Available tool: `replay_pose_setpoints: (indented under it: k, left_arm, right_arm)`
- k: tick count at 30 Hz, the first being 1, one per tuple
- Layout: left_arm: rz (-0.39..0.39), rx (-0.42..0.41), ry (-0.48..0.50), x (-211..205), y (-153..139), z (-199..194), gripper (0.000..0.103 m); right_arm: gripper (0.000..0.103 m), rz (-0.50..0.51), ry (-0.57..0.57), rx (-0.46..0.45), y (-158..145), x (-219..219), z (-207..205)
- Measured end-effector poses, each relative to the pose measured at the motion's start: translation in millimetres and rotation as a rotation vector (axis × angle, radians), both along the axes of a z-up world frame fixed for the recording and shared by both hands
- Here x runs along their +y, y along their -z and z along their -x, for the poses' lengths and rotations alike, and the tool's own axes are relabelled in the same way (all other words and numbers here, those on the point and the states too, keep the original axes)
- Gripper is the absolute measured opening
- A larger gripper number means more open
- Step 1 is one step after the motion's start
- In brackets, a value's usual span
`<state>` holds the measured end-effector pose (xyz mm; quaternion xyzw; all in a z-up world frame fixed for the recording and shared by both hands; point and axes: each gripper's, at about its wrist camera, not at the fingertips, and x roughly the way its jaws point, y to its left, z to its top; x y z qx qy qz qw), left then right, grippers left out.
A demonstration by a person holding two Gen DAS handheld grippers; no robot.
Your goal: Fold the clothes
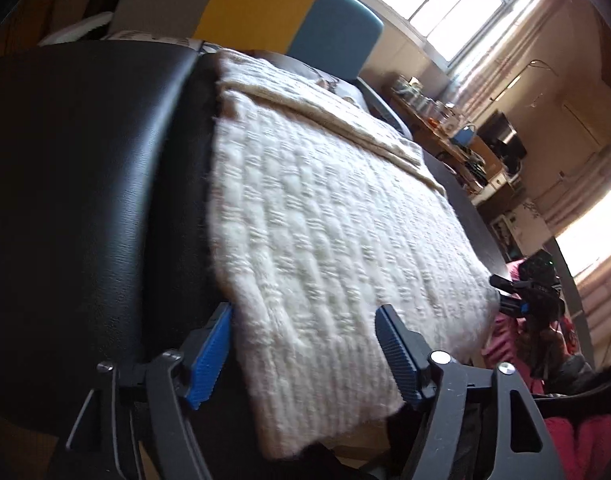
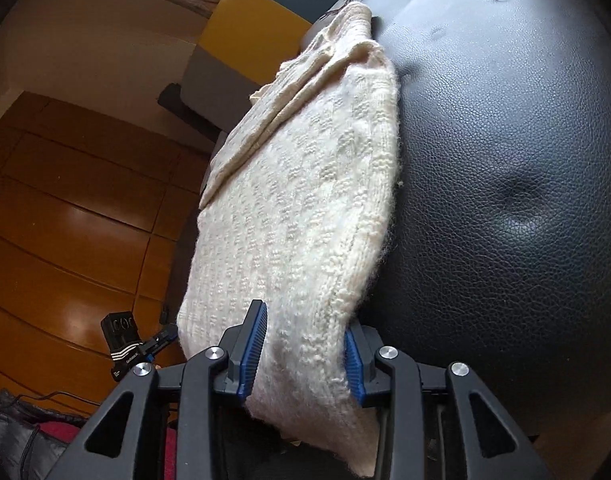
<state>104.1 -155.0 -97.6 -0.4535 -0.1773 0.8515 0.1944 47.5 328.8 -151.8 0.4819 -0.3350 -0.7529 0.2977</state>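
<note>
Left wrist view: left gripper [image 1: 305,354], black frame with two blue ribbed pads, is nearest. Jaws are spread wide, straddling the near edge of one cream knitted sweater [image 1: 329,232]. Left pad sits at the sweater's left edge against the black leather seat [image 1: 85,200]; right pad rests on top of the knit. Whether either pad is pressing the cloth, I can't tell. Sweater lies flat on the seat, one folded-over layer across its far end. One yellow and blue padded panel [image 1: 289,16] stands behind it. Second gripper shows at the right edge, by pink fabric [image 1: 505,344].

Right wrist view: right gripper [image 2: 305,354], same build, two blue pads, jaws partly closed and pinching the near end of the sweater [image 2: 305,200], cloth bunched between them. Sweater runs along the seat's [image 2: 505,160] left edge, overhanging the orange wood floor [image 2: 73,200]. Other gripper visible low left.
</note>
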Motion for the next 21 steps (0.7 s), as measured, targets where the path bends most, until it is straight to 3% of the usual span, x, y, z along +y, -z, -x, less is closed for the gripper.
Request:
replay_pose_setpoints:
  k: [2,3,4,8,10,15,18,19,21]
  left_arm:
    - [0.020,0.002,-0.007,3,0,1,0.058]
    - [0.027,-0.005,-0.024,2,1,2,0.048]
    - [0.032,-0.018,-0.051,0,3,4,0.011]
    - [-0.029,-0.066,-0.095,-8,9,7,0.010]
    - [-0.038,-0.069,-0.093,-7,9,6,0.010]
    - [-0.060,-0.086,-0.097,-8,13,7,0.010]
    - [-0.038,-0.091,-0.102,-5,11,9,0.011]
    - [-0.046,-0.098,-0.108,-6,12,10,0.011]
    - [-0.076,-0.109,-0.120,-9,14,11,0.013]
  right_arm:
    - [0.036,-0.025,-0.017,0.018,-2,-3,-1]
    - [0.036,-0.043,-0.025,0.022,-3,-4,-1]
    - [0.035,-0.060,-0.032,0.026,-4,-6,0]
    - [0.016,-0.130,-0.063,0.042,-7,-12,1]
    - [0.015,-0.165,-0.078,0.050,-9,-15,2]
    - [0.015,-0.095,-0.074,0.055,-3,-13,-3]
    - [0.024,-0.095,-0.061,0.085,-6,-16,-7]
    - [0.029,-0.083,-0.053,0.082,-6,-18,-8]
    - [0.029,-0.050,-0.022,0.036,-5,-16,-6]
